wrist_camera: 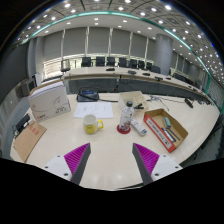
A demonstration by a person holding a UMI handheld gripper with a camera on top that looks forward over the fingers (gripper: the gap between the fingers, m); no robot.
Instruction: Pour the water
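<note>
Room: large office with ceiling spot lights, grey curtained windows, dark chairs along the far desks.
Surface: pale wooden table [110, 150], wide and curved.
Writing: none legible on any item.
Cup: yellow mug [92, 124] beyond the fingers, contents not visible.
Bottle: clear bottle [125, 118] with a red base, just beside the mug, upright.
Box: open cardboard box [166, 129] near the bottle.
White case: white case [50, 101] farther back.
Gripper: gripper [111, 160] hovers over bare table, fingers spread wide, holding nothing; purple pads [76, 156] face inward.

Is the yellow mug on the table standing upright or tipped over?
Upright: the yellow mug stands on its base on the table, rim upward, beyond the open gripper.
</note>
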